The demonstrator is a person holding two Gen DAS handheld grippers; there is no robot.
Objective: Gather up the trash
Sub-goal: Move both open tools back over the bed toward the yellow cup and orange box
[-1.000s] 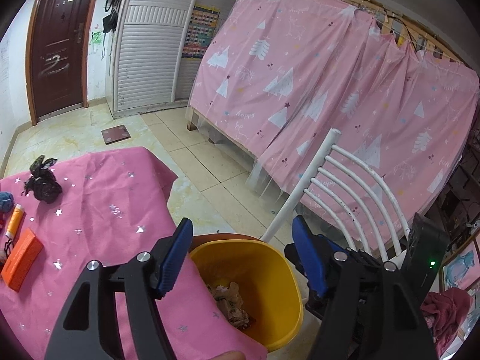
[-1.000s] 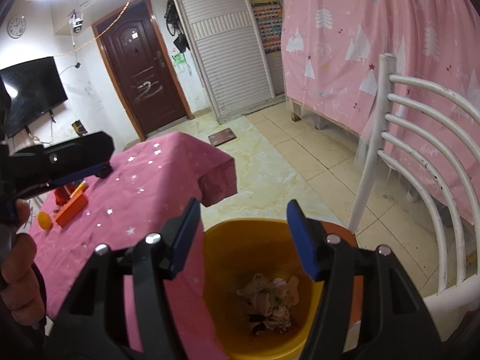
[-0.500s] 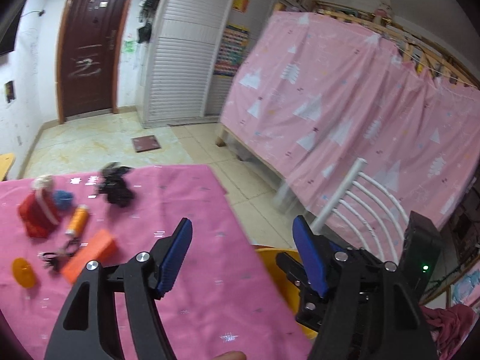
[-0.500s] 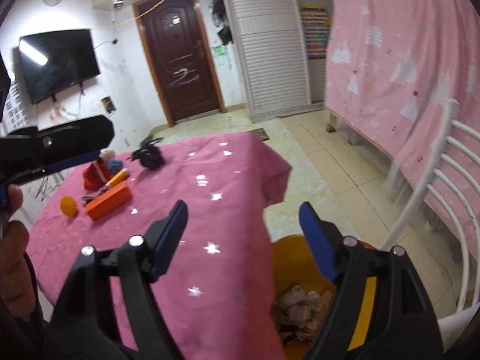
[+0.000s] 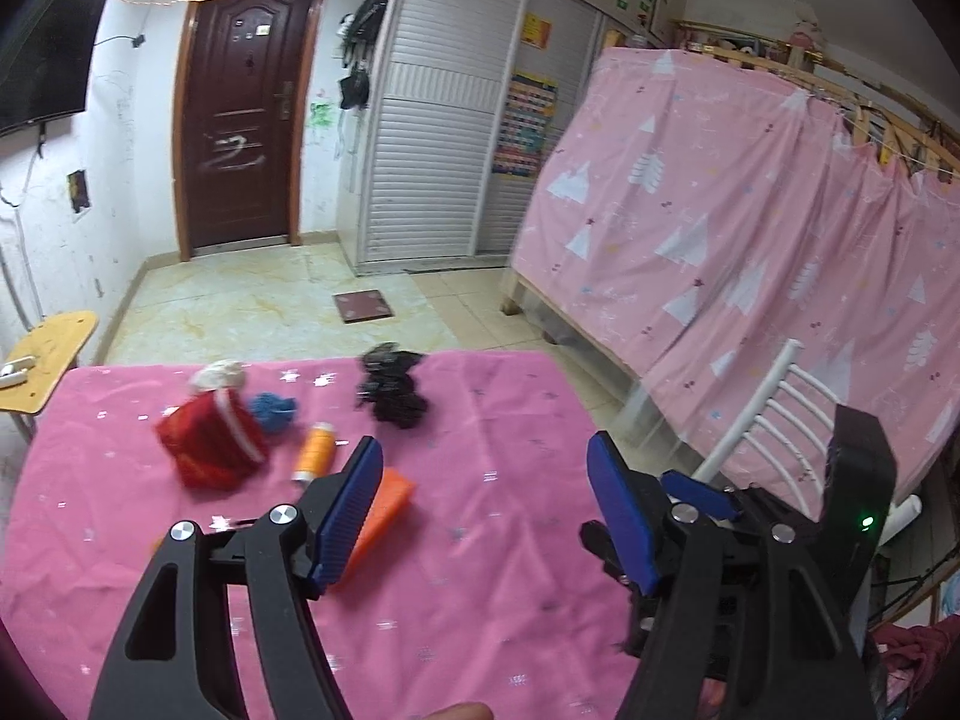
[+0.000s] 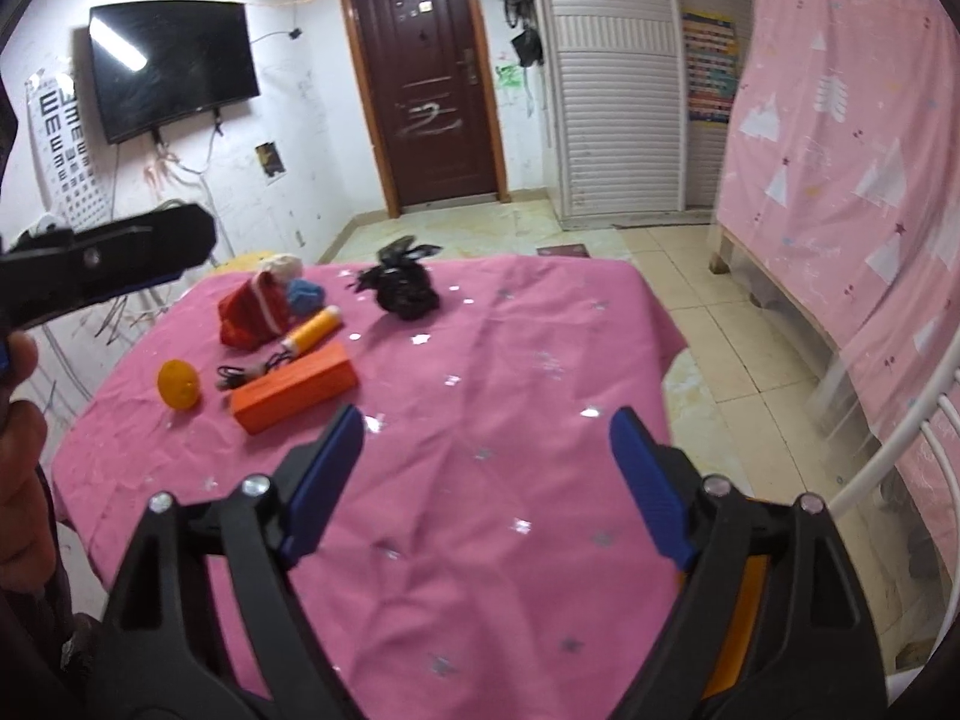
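Observation:
A crumpled black plastic bag (image 5: 391, 385) (image 6: 403, 288) lies at the far side of the pink table (image 5: 480, 570) (image 6: 480, 480). My left gripper (image 5: 483, 507) is open and empty above the table's near part. My right gripper (image 6: 486, 480) is open and empty above the table's near right part. It also shows at the right in the left wrist view. The yellow bin (image 6: 735, 618) shows only as a sliver behind the right gripper's right finger. The left gripper's arm (image 6: 102, 258) shows at the left in the right wrist view.
On the table's left part lie a red cloth pouch (image 5: 210, 441) (image 6: 252, 309), a blue yarn ball (image 5: 273, 411), an orange spool (image 5: 315, 450) (image 6: 312, 330), an orange box (image 6: 294, 387) (image 5: 384, 507), a yellow disc (image 6: 178, 384) and a black cable (image 6: 252, 369). A white chair (image 5: 762, 414) stands right.
Both grippers have swung up and left from the yellow bin to over the table. The bin with its paper trash has dropped out of view. Both stay open.

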